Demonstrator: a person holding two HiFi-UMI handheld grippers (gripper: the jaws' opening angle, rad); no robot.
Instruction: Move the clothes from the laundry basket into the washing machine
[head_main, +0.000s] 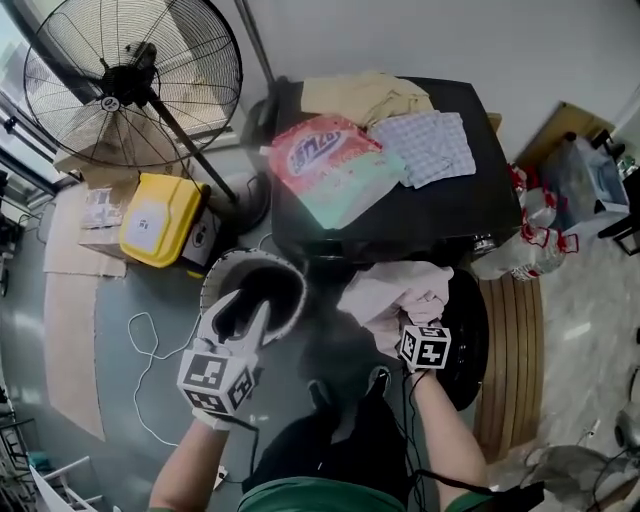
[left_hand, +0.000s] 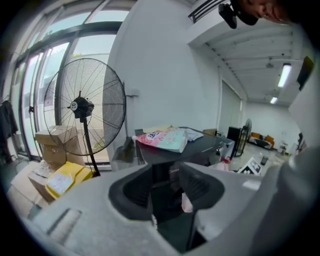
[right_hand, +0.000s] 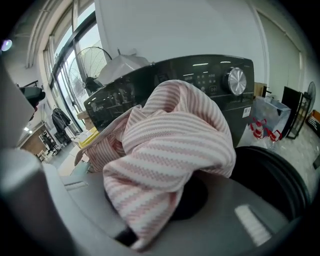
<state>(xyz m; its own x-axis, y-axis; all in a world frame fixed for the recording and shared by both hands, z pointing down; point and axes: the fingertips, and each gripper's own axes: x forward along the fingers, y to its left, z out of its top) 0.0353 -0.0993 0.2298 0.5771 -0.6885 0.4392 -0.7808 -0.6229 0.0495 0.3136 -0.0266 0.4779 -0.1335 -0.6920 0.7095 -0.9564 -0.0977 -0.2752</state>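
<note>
In the head view, the white round laundry basket (head_main: 213, 283) stands on the floor in front of the black washing machine (head_main: 470, 205). My left gripper (head_main: 243, 308) hangs over the basket's dark inside, open and empty; the left gripper view shows its jaws (left_hand: 167, 192) apart with nothing between them. My right gripper (head_main: 408, 322) is shut on a pink-and-white striped cloth (head_main: 392, 290), bunched in front of the machine. In the right gripper view, the striped cloth (right_hand: 170, 150) drapes over the jaws and hides them. Behind it are the machine's control panel (right_hand: 200, 80) and its dark round door (right_hand: 272, 172).
A detergent bag (head_main: 330, 165), a checked cloth (head_main: 430, 145) and a beige garment (head_main: 365, 95) lie on the machine's top. A standing fan (head_main: 130, 75) and a yellow box (head_main: 160, 220) are at the left. A cable runs across the floor (head_main: 140, 340). Bottles (head_main: 530, 235) stand at the right.
</note>
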